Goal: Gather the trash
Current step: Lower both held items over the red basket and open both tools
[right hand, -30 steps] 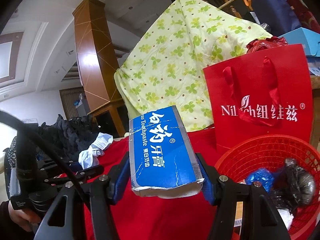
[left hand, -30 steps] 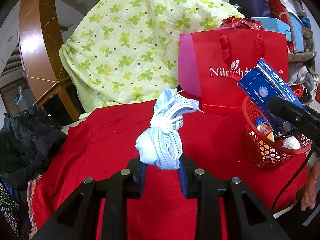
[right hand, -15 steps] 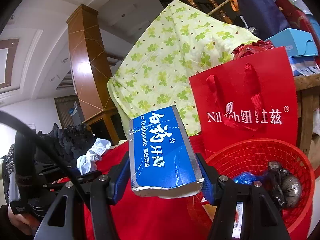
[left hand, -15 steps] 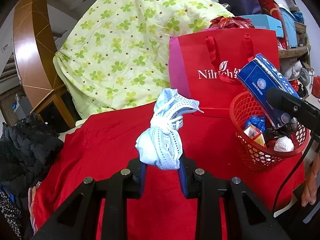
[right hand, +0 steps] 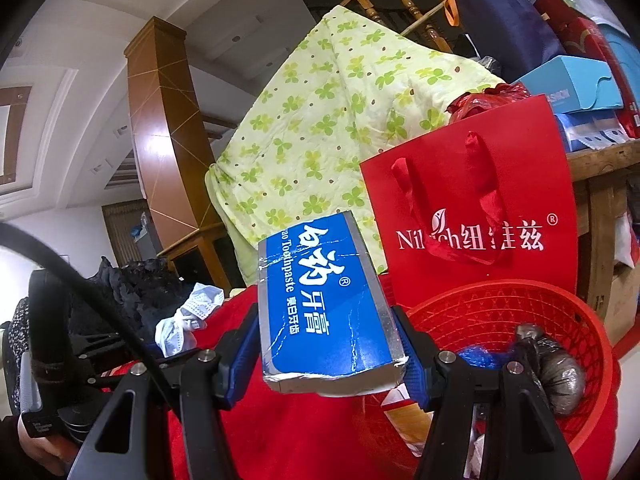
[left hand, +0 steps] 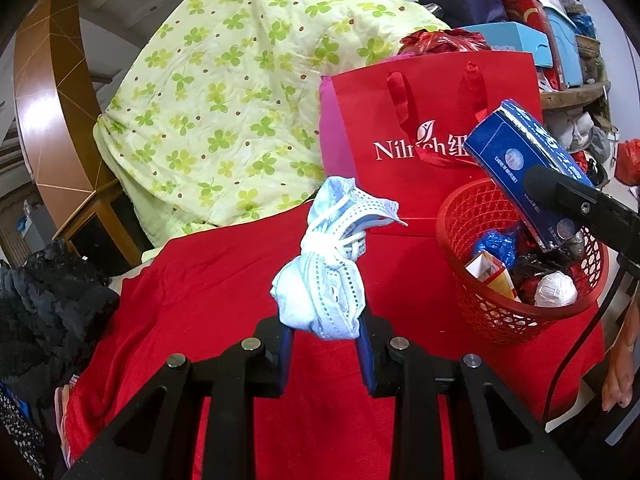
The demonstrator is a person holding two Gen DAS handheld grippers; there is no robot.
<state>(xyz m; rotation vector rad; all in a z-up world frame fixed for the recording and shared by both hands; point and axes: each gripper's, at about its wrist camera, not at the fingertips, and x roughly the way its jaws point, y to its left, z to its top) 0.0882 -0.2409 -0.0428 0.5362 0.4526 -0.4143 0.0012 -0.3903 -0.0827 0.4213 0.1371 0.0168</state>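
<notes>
I've got the red basket (left hand: 520, 320) as my landmark, sitting on the red cloth (left hand: 224, 304) just in front of the red paper bag (left hand: 432, 128). My left gripper (left hand: 325, 346) is clamped on a knotted blue face mask (left hand: 326, 280), held up over the cloth to the left of the basket, clear of its rim. My right gripper (right hand: 328, 354) is pinching a blue toothpaste box (right hand: 324, 300) across its width; in the left wrist view that box (left hand: 520, 160) hangs tilted over the basket's far rim, its lower end hidden behind the gripper's dark body. Inside the basket I can make out a white wad (left hand: 556, 290), a blue crumple (left hand: 496, 242), a small carton (left hand: 494, 274) and something dark and shiny (right hand: 556, 372), but what lies under them I can't tell. From the right wrist the basket's (right hand: 520, 308) near side is cut off by my own fingers. The green-flowered quilt (left hand: 240, 92) rises behind the bag. A hand (left hand: 624, 368) shows partly at the right edge.
</notes>
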